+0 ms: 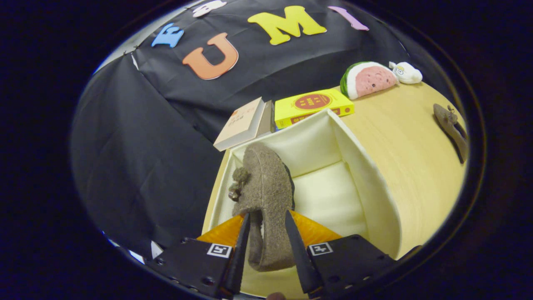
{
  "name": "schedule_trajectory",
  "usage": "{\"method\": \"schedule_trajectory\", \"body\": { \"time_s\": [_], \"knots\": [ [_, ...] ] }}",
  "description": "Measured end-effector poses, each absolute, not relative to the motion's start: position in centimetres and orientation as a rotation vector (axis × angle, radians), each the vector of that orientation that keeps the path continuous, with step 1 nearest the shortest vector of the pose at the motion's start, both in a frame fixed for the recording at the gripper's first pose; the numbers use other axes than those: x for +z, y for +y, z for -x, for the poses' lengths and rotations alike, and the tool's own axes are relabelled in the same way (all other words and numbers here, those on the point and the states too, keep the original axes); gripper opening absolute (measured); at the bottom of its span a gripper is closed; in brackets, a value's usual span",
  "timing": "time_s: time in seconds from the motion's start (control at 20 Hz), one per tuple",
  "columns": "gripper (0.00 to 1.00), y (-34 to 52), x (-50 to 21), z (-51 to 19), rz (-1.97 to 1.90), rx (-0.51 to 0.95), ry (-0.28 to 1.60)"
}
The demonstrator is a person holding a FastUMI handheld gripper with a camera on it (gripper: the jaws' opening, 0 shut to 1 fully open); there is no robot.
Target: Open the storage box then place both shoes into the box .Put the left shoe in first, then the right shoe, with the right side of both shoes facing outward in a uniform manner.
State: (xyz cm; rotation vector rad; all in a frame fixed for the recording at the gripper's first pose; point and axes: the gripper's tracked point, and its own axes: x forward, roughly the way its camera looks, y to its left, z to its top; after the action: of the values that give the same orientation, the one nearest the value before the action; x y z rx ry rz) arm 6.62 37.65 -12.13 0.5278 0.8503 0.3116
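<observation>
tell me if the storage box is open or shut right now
Open. The storage box shows its pale lining and bare floor with no lid over it, and the gripper, shut on the brown shoe, holds it at the box's left wall.

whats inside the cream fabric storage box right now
One fuzzy brown slipper stands in the cream fabric storage box against one side wall, toe toward the back, held between the gripper fingers. The rest of the floor shows bare; the slipper hides what is under it.

The gripper (267, 225) pinches one shoe (264, 196) over the open storage box (366, 183), with two books (275, 114) behind and the other shoe (452, 129) lying well right.
</observation>
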Motion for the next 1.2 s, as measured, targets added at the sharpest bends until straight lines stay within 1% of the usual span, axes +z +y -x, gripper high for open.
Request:
{"method": "schedule_trajectory", "body": {
  "time_s": [0.15,0.2,0.45,0.7,0.9,1.05,1.2],
  "knots": [
    [0.86,37.1,-10.0,-6.6,-0.545,0.362,0.805],
    [0.88,36.9,-8.9,-6.3,-0.536,0.384,0.779],
    [0.88,32.9,-3.0,-5.7,-0.402,0.461,0.554],
    [0.88,26.1,2.0,-5.1,-0.284,0.484,0.309],
    [0.88,17.8,3.4,-5.1,-0.173,0.416,0.193],
    [0.88,11.0,3.5,-5.3,-0.156,0.365,0.167],
    [0.88,3.0,2.5,-5.9,-0.112,0.275,0.153]
  ]
}}
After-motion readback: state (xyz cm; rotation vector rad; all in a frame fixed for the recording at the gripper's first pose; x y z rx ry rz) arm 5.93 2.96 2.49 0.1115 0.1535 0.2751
